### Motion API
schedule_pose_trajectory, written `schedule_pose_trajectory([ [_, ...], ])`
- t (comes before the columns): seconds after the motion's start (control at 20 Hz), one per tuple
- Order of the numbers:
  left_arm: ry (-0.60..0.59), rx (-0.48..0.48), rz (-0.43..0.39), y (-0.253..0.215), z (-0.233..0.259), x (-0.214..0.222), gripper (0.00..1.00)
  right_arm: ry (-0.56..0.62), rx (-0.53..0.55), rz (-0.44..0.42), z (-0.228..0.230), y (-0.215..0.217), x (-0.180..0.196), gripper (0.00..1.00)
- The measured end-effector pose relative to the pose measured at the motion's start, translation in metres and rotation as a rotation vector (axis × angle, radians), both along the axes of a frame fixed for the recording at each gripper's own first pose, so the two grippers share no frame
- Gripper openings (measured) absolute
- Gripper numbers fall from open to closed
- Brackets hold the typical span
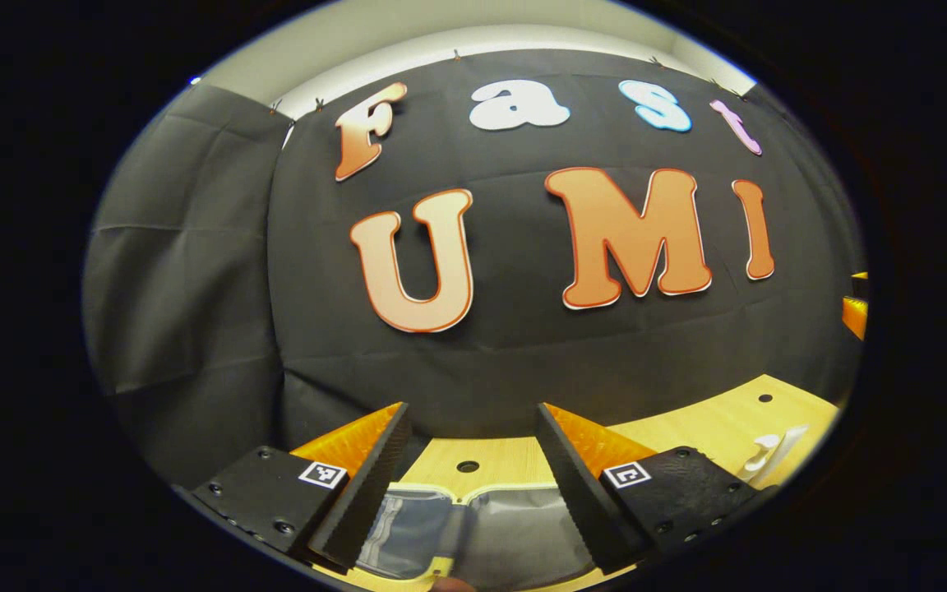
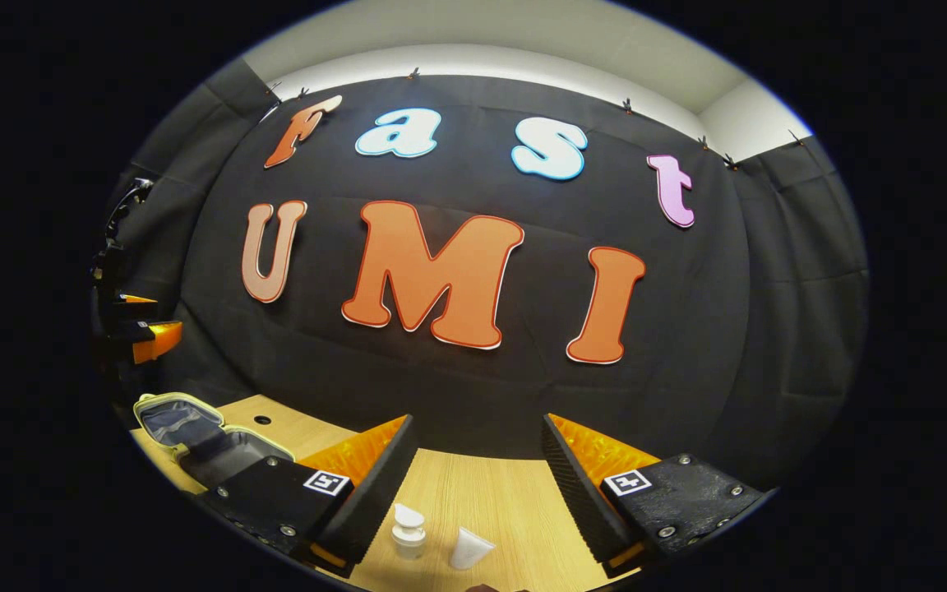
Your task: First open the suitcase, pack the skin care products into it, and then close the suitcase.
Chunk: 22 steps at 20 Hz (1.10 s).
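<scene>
The small suitcase (image 1: 473,526) lies open on the wooden table, its grey lining showing below my left gripper (image 1: 473,448), which hangs open above it with nothing held. In the right gripper view the same open suitcase (image 2: 194,436) sits at the far left with its lid folded back. A white pump bottle (image 2: 408,530) and a white tube (image 2: 469,547) stand on the table just below my open right gripper (image 2: 478,460). The white products (image 1: 769,452) also appear at the right edge of the left gripper view. The left gripper (image 2: 140,329) shows at the left edge of the right gripper view.
The light wooden table (image 2: 490,485) has round holes (image 1: 467,466) near the suitcase. The black cloth wall stands close behind the table on all sides.
</scene>
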<state>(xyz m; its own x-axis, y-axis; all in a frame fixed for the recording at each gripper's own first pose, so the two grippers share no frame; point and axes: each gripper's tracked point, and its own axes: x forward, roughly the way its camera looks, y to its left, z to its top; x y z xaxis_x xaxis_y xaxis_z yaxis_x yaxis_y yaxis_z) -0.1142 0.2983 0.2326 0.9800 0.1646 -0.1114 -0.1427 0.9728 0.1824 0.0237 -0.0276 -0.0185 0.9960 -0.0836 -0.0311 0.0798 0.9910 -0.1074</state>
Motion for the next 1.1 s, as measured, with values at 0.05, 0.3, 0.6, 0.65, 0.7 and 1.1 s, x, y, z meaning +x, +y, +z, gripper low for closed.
schedule_pose_trajectory([
  [0.05, -0.007, 0.013, -0.009, -0.007, 0.006, -0.009, 0.99, 0.002, 0.004, -0.001, -0.002, -0.005, -0.002, 0.97],
  [0.3, -0.012, 0.053, -0.126, -0.043, 0.029, -0.053, 0.98, 0.045, 0.025, 0.003, -0.024, -0.03, -0.013, 0.97],
  [0.6, 0.08, 0.011, -0.25, -0.066, 0.055, -0.07, 0.99, 0.094, 0.021, -0.003, -0.048, -0.055, -0.022, 0.97],
  [0.65, 0.092, 0.011, -0.275, -0.067, 0.06, -0.073, 0.99, 0.108, 0.029, 0.001, -0.055, -0.055, -0.023, 0.97],
  [0.7, 0.113, 0.007, -0.299, -0.069, 0.065, -0.077, 0.99, 0.122, 0.04, 0.004, -0.061, -0.056, -0.023, 0.97],
  [1.1, 0.294, -0.066, -0.462, -0.13, 0.009, -0.081, 0.99, 0.288, 0.071, 0.046, -0.123, -0.056, -0.025, 0.97],
])
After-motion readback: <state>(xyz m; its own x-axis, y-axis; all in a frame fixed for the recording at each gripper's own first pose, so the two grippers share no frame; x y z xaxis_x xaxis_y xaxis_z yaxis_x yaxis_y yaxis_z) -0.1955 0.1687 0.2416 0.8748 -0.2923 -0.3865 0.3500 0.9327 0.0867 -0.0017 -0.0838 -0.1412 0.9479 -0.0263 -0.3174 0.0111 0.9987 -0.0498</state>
